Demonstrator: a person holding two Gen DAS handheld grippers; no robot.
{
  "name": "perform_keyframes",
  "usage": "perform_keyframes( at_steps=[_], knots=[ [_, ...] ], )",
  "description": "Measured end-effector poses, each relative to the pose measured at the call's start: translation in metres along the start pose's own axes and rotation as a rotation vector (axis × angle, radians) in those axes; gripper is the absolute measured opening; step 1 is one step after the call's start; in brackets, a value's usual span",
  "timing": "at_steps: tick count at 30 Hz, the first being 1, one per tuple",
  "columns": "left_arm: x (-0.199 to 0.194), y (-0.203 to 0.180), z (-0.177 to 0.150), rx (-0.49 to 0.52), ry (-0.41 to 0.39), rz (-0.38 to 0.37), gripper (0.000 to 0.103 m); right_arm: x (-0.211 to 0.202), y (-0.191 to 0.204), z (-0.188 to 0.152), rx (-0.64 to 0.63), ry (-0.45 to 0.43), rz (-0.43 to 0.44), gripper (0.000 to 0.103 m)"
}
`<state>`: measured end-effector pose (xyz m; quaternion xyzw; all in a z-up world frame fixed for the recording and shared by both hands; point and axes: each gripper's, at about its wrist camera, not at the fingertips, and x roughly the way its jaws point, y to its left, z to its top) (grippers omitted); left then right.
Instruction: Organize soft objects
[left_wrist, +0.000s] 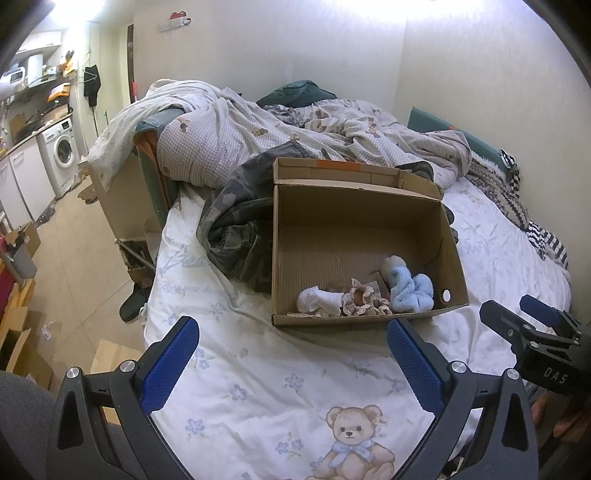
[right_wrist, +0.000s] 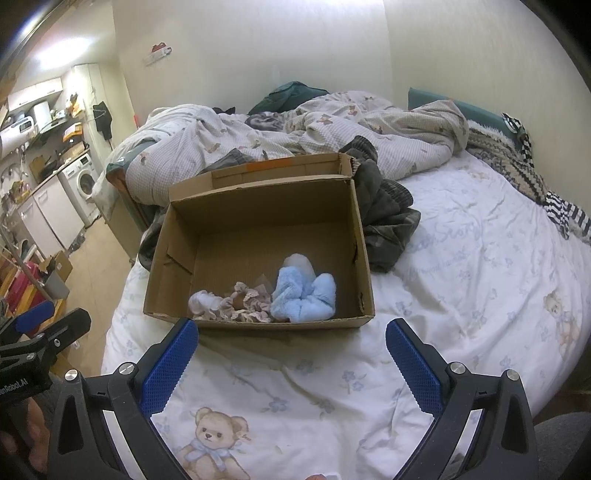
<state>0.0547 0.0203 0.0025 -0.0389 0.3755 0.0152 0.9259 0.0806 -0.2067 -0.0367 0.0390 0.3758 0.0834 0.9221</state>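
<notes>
An open cardboard box stands on the bed. In its near end lie a fluffy light-blue item, a beige lace scrunchie and a white rolled sock. My left gripper is open and empty, just short of the box's near wall. My right gripper is open and empty, also just short of the box. Each gripper shows at the edge of the other's view: the right one, the left one.
A white floral bedsheet with teddy-bear prints covers the bed. A dark camouflage garment lies against the box. A rumpled checked duvet is piled behind. Patterned blankets lie at the right. The floor and a washing machine are at the left.
</notes>
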Motion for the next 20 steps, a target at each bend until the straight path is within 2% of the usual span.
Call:
perform_keyframes(
  at_steps=[20],
  knots=[
    [-0.0005,-0.0026,-0.0037,-0.021,0.001,0.002,0.102,-0.0003,0.0002,-0.0003,0.001,0.003,0.004,0.103]
  ],
)
